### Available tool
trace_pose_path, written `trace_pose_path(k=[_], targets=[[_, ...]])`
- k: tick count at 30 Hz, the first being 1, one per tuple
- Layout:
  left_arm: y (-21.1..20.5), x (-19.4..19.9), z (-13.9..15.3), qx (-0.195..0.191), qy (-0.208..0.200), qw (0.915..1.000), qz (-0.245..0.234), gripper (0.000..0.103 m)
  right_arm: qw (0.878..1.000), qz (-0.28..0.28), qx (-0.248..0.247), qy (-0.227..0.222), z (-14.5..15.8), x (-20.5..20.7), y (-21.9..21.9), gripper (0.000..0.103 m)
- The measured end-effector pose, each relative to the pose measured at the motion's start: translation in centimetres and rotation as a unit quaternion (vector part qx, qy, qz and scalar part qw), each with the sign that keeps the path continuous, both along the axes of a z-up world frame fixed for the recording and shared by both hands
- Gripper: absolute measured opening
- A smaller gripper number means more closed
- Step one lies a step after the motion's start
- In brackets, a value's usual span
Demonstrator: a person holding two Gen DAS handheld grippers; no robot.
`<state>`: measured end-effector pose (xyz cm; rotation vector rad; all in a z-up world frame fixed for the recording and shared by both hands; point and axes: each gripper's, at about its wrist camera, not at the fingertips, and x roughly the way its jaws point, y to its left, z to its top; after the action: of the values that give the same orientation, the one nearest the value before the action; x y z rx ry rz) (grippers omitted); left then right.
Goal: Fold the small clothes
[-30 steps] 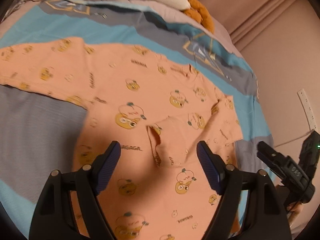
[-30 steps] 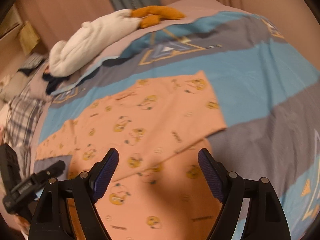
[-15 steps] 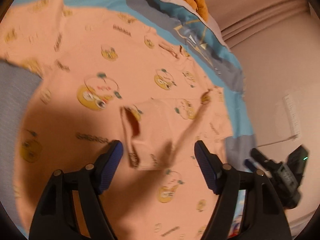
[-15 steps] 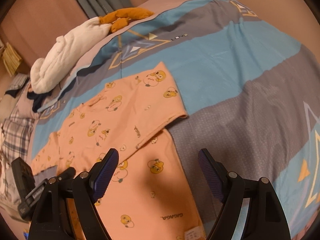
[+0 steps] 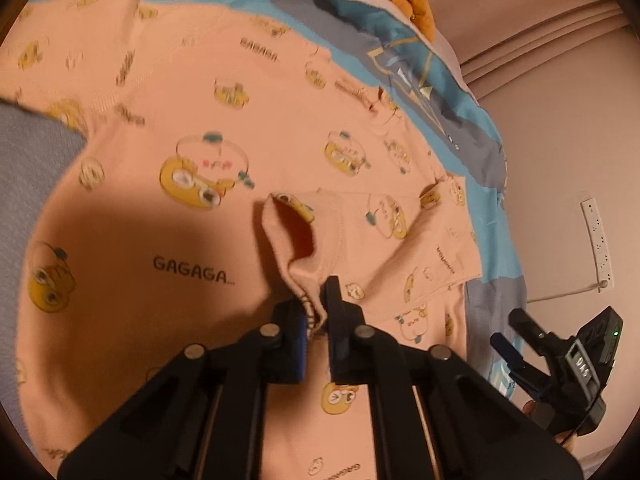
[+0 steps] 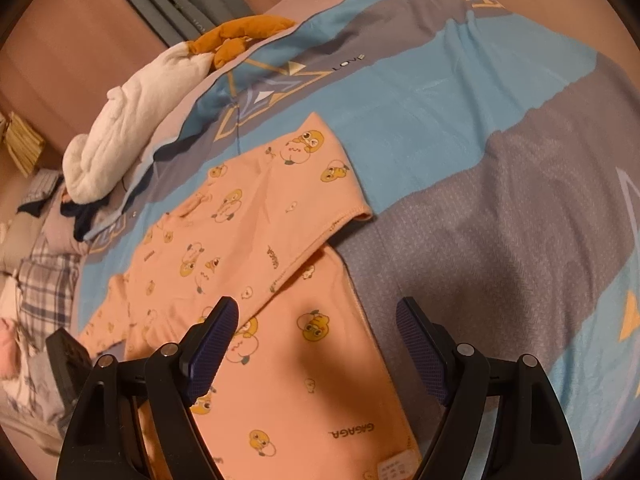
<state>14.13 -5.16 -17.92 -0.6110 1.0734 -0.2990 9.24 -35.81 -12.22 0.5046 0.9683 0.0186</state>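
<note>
— So, how many garments lie on the bed?
— One: a peach shirt with cartoon prints, spread flat on the blue and grey cover.
— And the tools?
— Two. The left tool has just been closing and now pinches the cuff of the folded-in sleeve. The right tool stands wide apart over the shirt's hem, holding nothing.
— Anything else?
— One white pillow, one orange plush toy.

Both tools are matte black plastic. The left gripper, at lower centre of its view, has 4 round silver screw heads on its linkage arms. The right gripper has 2 dark blue cross-hatched pads and 4 similar screws.
</note>
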Motion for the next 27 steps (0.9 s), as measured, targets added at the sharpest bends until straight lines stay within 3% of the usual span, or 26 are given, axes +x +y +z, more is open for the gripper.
trace_pose_path(k=[4, 8, 14, 18, 21, 27], targets=[[-0.2, 0.0, 3.8, 0.031, -0.048, 0.9983, -0.005, 0.005, 1.000, -0.002, -0.007, -0.002, 0.2, -0.1, -0.1, 0.081], [1.1, 0.1, 8.1, 0.022, -0.100, 0.9947, 0.009, 0.004, 1.000, 0.000, -0.014, -0.007, 0.6, 0.0, -0.3, 0.081], [3.7, 1.1, 11.9, 0.058, -0.131, 0.9892, 0.031, 0.004, 1.000, 0.004, -0.014, -0.014, 0.8, 0.6, -0.2, 0.081], [5.5, 1.8, 12.5, 0.076, -0.129, 0.9876, 0.049, 0.004, 1.000, 0.018, -0.021, -0.010, 0.7, 1.8, 0.5, 0.066], [6.9, 2.1, 12.3, 0.082, -0.129, 0.9866, 0.056, 0.003, 0.999, 0.032, -0.028, -0.004, 0.6, 2.9, 1.3, 0.047], [9.2, 2.6, 10.6, 0.101, -0.102, 0.9869, 0.073, 0.004, 0.997, 0.065, -0.040, 0.010, -0.1, 5.2, 3.5, 0.045]])
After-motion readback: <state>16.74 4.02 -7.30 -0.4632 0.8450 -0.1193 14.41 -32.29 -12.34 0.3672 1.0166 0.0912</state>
